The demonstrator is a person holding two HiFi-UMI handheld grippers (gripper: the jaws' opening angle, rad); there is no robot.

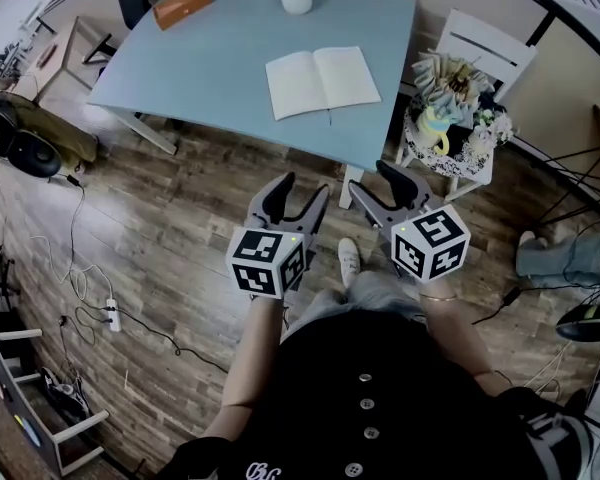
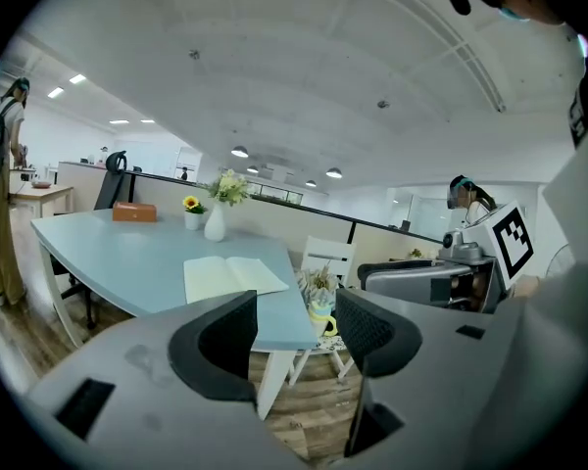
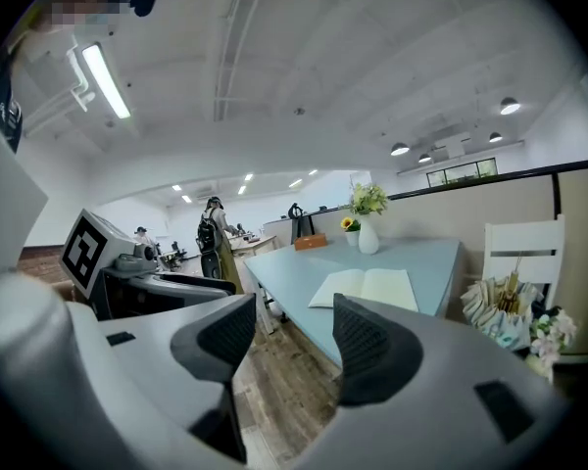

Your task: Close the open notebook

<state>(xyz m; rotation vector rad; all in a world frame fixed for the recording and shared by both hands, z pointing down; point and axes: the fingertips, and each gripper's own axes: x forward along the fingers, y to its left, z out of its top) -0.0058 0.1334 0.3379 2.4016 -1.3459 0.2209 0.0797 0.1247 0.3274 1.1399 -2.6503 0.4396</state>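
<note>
Your left gripper (image 1: 302, 193) and right gripper (image 1: 372, 183) sit side by side at the centre of the head view, above the wooden floor (image 1: 180, 228). Both have their jaws spread wide with nothing between them. The open notebook (image 1: 323, 81) lies flat on the pale blue table (image 1: 180, 68) at upper centre, well apart from both grippers.

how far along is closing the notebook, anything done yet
Done: nothing. The notebook lies open, both pages flat on the blue table.
In hand: nothing. The left gripper and right gripper are held out over the wood floor, short of the table, jaws apart and empty.
Left: reach the notebook, then fold one half over the other.
</note>
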